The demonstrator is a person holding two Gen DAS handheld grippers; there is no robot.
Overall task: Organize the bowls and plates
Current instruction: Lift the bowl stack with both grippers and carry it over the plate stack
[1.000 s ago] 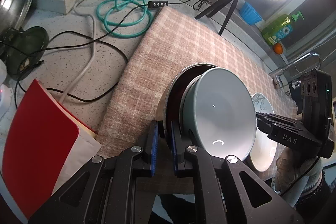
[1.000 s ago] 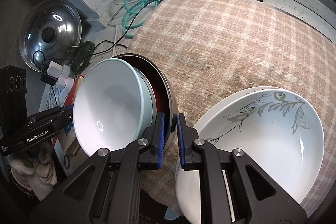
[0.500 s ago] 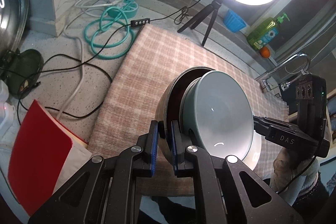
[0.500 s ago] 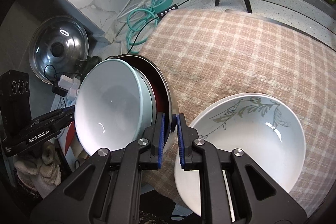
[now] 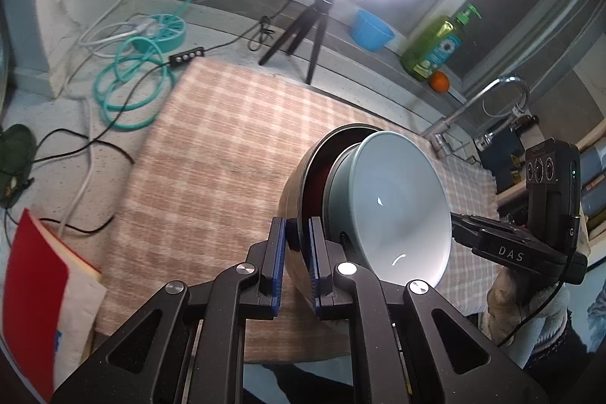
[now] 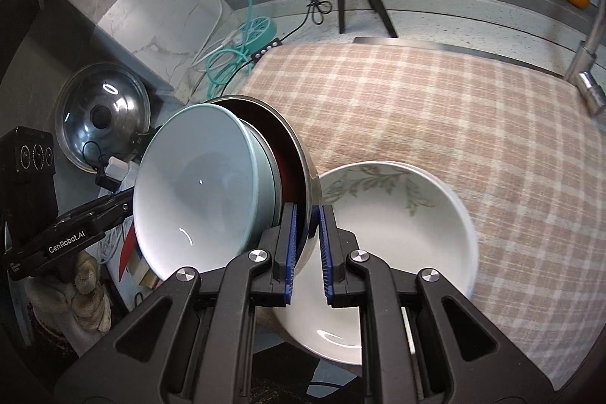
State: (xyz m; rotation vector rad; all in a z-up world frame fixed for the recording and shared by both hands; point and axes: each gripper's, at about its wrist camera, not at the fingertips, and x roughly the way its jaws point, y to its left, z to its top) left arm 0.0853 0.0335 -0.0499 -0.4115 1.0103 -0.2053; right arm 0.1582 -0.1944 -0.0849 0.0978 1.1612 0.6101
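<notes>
Both grippers, left point(image 5: 294, 254) and right point(image 6: 306, 247), pinch opposite rims of the metal bowl point(image 6: 303, 154), keeping the blue bowl point(image 6: 197, 177) nested inside, above the checked cloth point(image 6: 435, 108).

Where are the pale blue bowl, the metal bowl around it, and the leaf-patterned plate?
pale blue bowl point(image 6: 197, 184), right wrist view, inner wall.
metal bowl point(image 6: 303, 154), right wrist view, steel rim.
leaf-patterned plate point(image 6: 397, 233), right wrist view, white inside.

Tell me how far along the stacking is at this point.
Done: the pale bowl sits nested inside the steel bowl. In hand: both the left gripper and right gripper clamp the steel rim, stack tilted above the checked cloth. Left: the leaf-patterned white dishes remain separate.
</notes>
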